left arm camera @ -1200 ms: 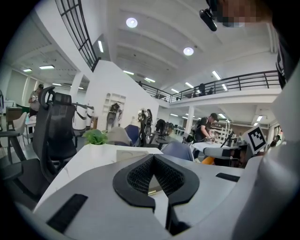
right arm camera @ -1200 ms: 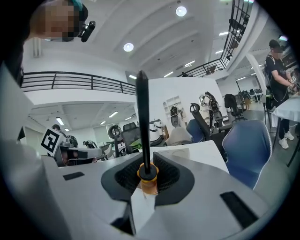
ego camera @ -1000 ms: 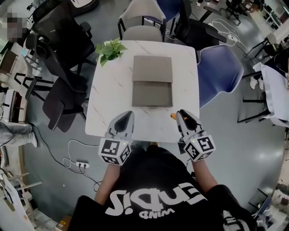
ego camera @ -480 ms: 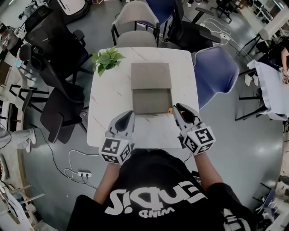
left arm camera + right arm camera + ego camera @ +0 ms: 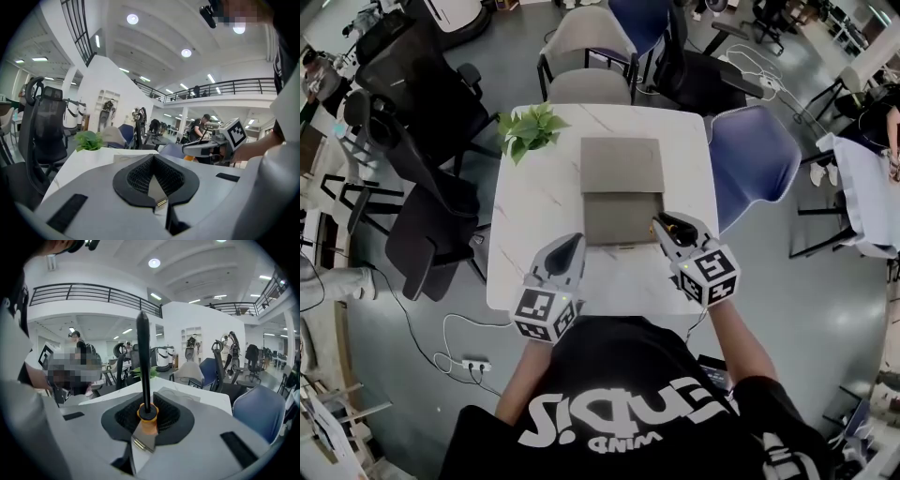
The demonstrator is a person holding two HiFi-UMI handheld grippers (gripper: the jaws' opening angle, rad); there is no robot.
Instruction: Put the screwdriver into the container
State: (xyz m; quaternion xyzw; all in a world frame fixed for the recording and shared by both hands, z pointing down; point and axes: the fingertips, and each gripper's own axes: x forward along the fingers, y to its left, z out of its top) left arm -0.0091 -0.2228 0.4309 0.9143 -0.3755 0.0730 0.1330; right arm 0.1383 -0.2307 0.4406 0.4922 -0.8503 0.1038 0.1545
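At near right corner of container [image 5: 622, 202]: has carried right gripper [image 5: 666, 225] leftward and farther in from bare table [image 5: 534, 216], clamped on screwdriver [image 5: 143, 357] at its orange handle, shaft poking out beyond jaws. Keeps left gripper [image 5: 572, 246] pinched together on nothing, near left. Leaves, probably, only lowering in and letting go.

left tongs [image 5: 570, 246]: jaws together, nothing between, held low and near torso | right tongs [image 5: 666, 228]: jaws clamped on screwdriver [image 5: 143, 352] handle, reaching further forward | left forearm [image 5: 517, 377], right forearm [image 5: 734, 343]: both extended ahead
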